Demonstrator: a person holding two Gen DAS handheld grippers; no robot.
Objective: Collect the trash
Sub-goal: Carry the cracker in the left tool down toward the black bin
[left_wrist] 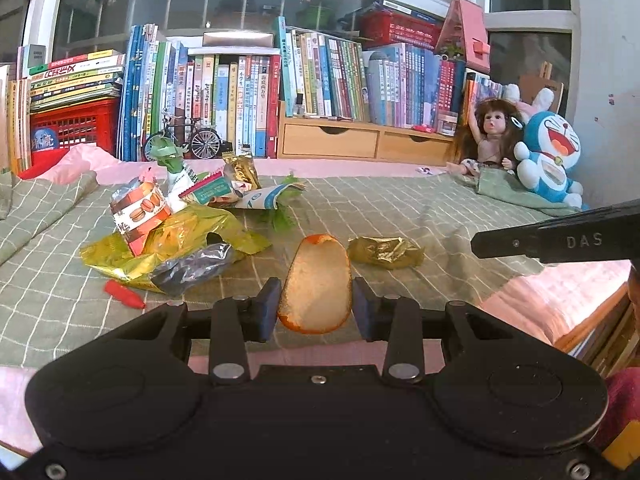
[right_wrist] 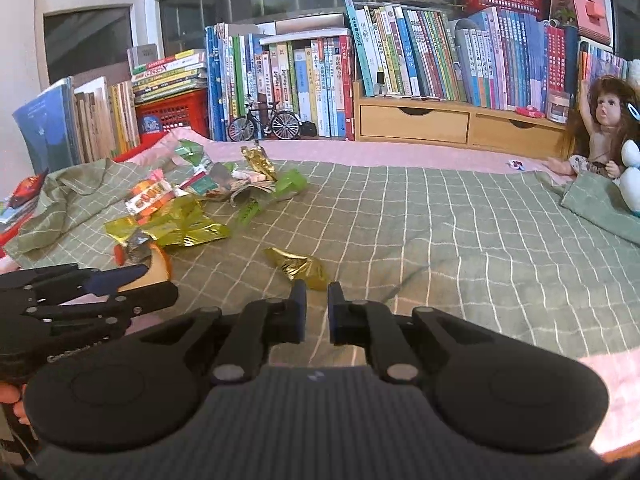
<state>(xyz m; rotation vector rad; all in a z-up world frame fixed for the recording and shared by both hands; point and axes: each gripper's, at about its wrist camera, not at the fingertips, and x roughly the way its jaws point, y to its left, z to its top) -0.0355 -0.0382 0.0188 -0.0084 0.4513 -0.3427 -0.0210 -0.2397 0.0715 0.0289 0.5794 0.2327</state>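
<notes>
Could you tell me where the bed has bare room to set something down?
The checked blanket lies bare between the gold wrapper and the doll. The pink strip before the wooden drawers is bare too. Left is crowded with the wrapper pile.

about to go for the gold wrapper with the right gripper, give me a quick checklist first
1. Left gripper holds the orange peel firmly: ok, a pad on each side.
2. Right gripper empty: ok, nothing between its fingers.
3. Right jaws wide enough for the gold wrapper: not ok, they are shut.
4. Wrapper lying clear of other trash: ok, it lies alone on the green blanket, apart from the wrapper pile.
5. Right gripper lined up: ok, the wrapper lies just beyond its fingertips.
6. A bin or bag ready for the trash: cannot tell, none in view.
</notes>
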